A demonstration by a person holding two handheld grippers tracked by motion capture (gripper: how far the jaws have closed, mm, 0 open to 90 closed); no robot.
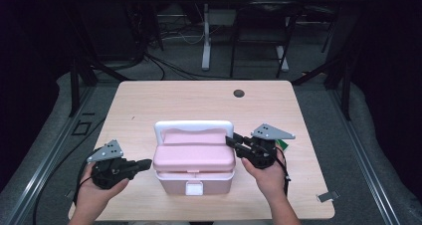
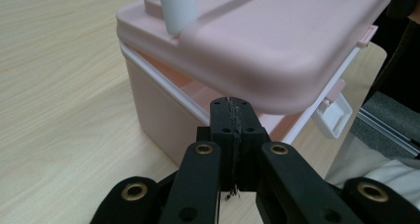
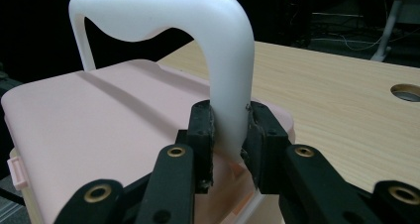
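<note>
Sitting on the table (image 1: pixel 149 100) near its front edge, the pink box (image 1: pixel 193 158) is the landmark for everything else. Its lid (image 2: pixel 277 40) is lifted slightly off the base, leaving a narrow gap along the side seen in the left gripper view, and its white latch (image 1: pixel 194 188) faces the person. A white handle (image 3: pixel 218 60) stands upright over the lid's back part.

Right of the box, the right claw (image 3: pixel 231 135) is clenched on the handle's right leg, just above the lid, one jaw on each side of it.

Left of the box, the left claw (image 2: pixel 232 116) is clenched with nothing between its jaws. Its tip sits at the box's left side, level with the gap under the lid; whether it touches the box is unclear.

Behind the box, well apart, a round hole (image 1: pixel 239 93) shows in the table.
</note>
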